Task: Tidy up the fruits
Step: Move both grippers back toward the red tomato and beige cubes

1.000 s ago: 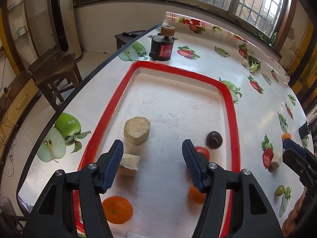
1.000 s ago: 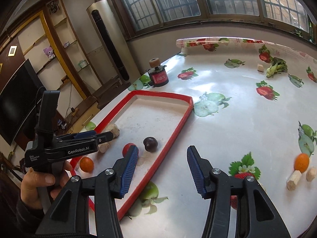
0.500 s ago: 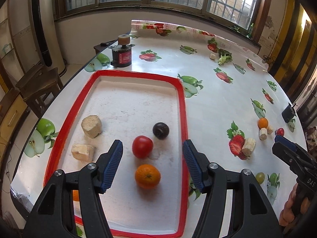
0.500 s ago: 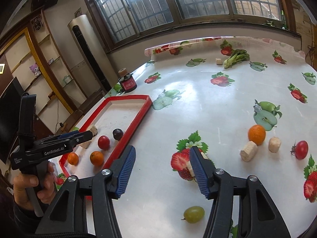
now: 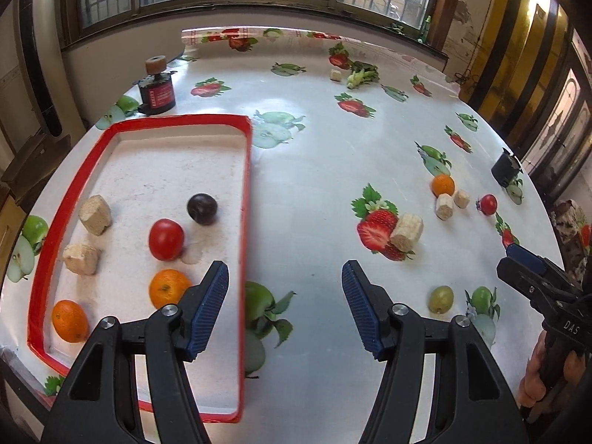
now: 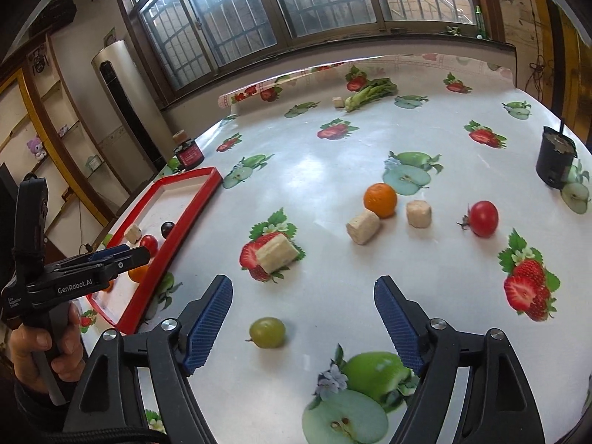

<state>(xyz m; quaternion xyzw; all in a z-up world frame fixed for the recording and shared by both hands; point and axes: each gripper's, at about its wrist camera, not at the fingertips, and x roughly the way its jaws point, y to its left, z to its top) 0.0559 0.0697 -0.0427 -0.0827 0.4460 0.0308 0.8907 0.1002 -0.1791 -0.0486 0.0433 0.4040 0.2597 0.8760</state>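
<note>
The right gripper point(image 6: 302, 323) is hovering over the worktop point(image 6: 333, 162), its jaws spreading wider with nothing between them, a green grape point(image 6: 267, 332) lying just below. The left gripper point(image 5: 285, 310) is hanging with jaws spread and empty beside the red-rimmed tray point(image 5: 247, 185) holding tomato point(image 5: 166, 239), plum point(image 5: 202, 209) and oranges point(image 5: 168, 288)

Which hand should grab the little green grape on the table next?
Probably the right. In its own view the right hand-held gripper is empty, with jaws opening, and the green grape lies just ahead between its fingers. The left hand-held gripper, also empty, sits nearer the red tray.
</note>
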